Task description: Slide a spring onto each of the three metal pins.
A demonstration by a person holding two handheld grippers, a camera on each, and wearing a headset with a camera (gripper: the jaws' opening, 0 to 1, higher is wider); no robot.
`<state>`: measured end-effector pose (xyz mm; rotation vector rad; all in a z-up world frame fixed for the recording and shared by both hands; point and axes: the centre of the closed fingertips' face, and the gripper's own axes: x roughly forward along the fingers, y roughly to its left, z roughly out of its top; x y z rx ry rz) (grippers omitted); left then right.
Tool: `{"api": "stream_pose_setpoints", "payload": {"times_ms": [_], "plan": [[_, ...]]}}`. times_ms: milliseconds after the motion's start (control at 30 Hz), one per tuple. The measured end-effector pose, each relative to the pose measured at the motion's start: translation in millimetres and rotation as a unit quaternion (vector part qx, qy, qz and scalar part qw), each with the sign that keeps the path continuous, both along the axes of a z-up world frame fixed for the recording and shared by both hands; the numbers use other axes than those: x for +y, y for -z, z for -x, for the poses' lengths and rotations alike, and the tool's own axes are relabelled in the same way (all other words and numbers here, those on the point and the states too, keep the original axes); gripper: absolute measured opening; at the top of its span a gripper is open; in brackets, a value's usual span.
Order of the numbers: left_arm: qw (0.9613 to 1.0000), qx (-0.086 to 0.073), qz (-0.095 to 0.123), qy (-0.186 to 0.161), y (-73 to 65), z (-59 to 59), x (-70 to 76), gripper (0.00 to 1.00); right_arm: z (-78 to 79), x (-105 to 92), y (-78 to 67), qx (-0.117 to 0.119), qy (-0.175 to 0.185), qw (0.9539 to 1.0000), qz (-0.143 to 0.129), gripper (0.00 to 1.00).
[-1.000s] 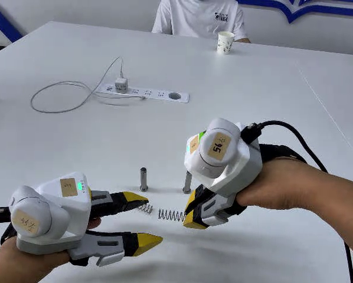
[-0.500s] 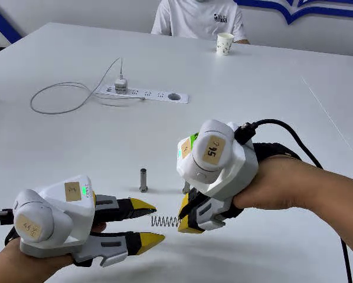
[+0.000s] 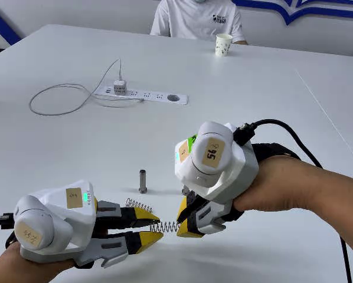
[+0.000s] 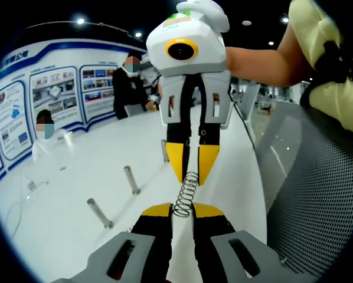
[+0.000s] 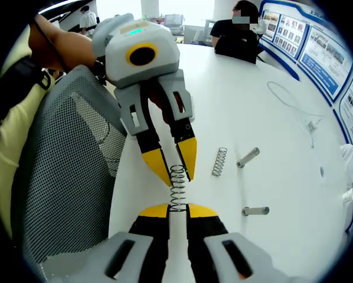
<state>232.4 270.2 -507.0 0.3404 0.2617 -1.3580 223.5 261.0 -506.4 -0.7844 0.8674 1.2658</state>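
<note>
A spring (image 3: 165, 226) hangs level just above the white table (image 3: 253, 106), stretched between both grippers. My right gripper (image 3: 182, 223) is shut on its right end. My left gripper (image 3: 156, 229) has its yellow tips pinched on the left end. In the left gripper view the spring (image 4: 185, 193) runs from my left gripper (image 4: 182, 210) up to the right gripper (image 4: 189, 171). Three upright metal pins (image 4: 131, 180) stand bare on the table; one pin (image 3: 143, 181) stands behind the grippers. A second spring (image 3: 138, 205) lies loose behind the left jaws, also the spring (image 5: 219, 161) beside a pin (image 5: 247, 157).
A white power strip (image 3: 142, 92) with a plugged charger and looped cable lies at the middle left. A paper cup (image 3: 224, 44) stands at the far edge in front of a seated person (image 3: 197, 17). A mesh chair back (image 5: 58, 159) is near the table's front.
The right gripper carried the spring left and down to the left gripper. The left jaws, wide open a second ago, have narrowed onto the spring's free end.
</note>
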Motion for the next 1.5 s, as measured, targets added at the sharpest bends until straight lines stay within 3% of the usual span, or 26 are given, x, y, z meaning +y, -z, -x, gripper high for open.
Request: {"api": "stream_pose_setpoints", "payload": {"times_ms": [567, 1000, 1500], "plan": [[1.0000, -0.003, -0.004, -0.001, -0.5, 2.0, -0.1, 0.11, -1.0, 16.6, -30.1, -0.026, -0.009, 0.9989, -0.039, 0.11], [1.0000, -0.001, 0.001, -0.001, -1.6, 2.3, -2.3, 0.12, -1.5, 31.4, -39.4, -0.036, -0.018, 0.9974, -0.059, 0.11], [1.0000, 0.003, 0.007, 0.000, -2.0, 1.4, -5.1, 0.12, -3.0, 37.0, -40.8, -0.038, -0.024, 0.9972, -0.060, 0.11]]}}
